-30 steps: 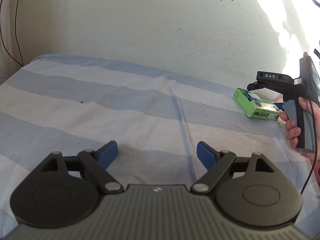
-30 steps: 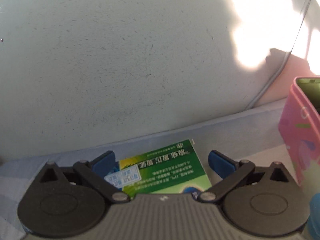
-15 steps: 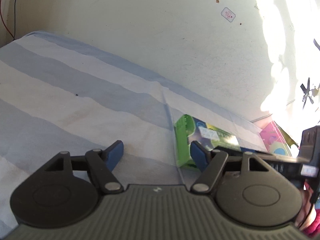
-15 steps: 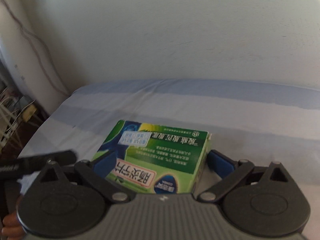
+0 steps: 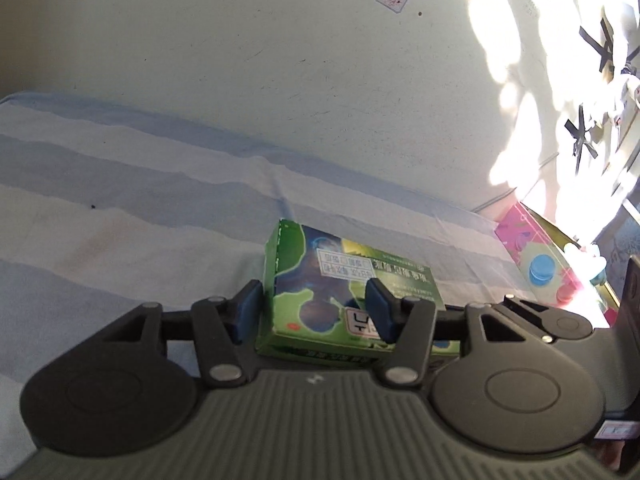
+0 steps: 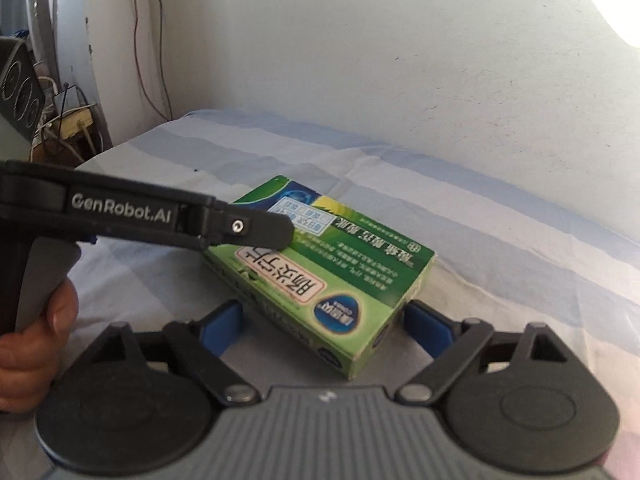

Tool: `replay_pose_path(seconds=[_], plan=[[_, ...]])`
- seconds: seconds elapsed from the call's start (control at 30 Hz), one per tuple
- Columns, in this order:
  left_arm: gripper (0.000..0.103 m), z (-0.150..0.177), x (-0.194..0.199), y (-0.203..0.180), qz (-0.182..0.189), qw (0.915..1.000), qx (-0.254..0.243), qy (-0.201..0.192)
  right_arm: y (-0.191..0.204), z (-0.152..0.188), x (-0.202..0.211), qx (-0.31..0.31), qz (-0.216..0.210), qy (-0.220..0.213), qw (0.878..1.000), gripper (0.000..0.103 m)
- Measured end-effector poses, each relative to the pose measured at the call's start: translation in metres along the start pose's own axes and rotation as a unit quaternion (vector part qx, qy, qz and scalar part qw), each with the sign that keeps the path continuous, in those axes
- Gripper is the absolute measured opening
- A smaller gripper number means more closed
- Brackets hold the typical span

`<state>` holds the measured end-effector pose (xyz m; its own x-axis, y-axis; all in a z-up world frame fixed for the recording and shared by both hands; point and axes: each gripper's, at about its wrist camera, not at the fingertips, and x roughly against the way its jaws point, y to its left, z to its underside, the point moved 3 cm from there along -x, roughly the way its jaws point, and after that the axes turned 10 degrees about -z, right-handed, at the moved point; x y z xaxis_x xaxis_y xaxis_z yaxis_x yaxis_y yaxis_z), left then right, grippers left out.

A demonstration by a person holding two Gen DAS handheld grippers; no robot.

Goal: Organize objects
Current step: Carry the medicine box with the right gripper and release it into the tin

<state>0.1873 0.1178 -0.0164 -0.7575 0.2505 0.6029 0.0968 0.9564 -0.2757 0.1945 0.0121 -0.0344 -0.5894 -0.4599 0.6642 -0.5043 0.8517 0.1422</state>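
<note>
Left wrist | left claw point(image 5: 314, 310) released around box point(image 5: 352, 280) | right claw point(image 6: 324, 324) released | center pads before clenching

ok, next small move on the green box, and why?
Probably settle the left gripper so both fingers flank the green box, then shut. It is open; one finger sits beside the box's end, the other seems to overlap its top. The right gripper is open too, so the box just lies on the striped sheet.

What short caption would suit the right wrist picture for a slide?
Right gripper straddling a green cardboard medicine box on a blue-striped cloth, left gripper's black finger reaching over the box.
</note>
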Motion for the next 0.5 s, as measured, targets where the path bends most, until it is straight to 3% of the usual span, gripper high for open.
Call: replay_pose_path(seconds=[0.23,0.4,0.5], plan=[[0.059,0.029,0.025,-0.044,0.065,0.9934,-0.089,0.031,0.004,0.043,0.053,-0.015,0.037,0.01,0.999,0.078],[0.059,0.071,0.053,-0.121,0.128,0.9718,-0.193,0.048,-0.006,0.102,0.123,-0.048,0.068,0.002,0.997,0.076],[0.059,0.101,0.063,-0.168,0.164,0.9573,-0.228,0.07,-0.014,0.143,0.171,-0.076,0.098,-0.009,0.992,0.077]])
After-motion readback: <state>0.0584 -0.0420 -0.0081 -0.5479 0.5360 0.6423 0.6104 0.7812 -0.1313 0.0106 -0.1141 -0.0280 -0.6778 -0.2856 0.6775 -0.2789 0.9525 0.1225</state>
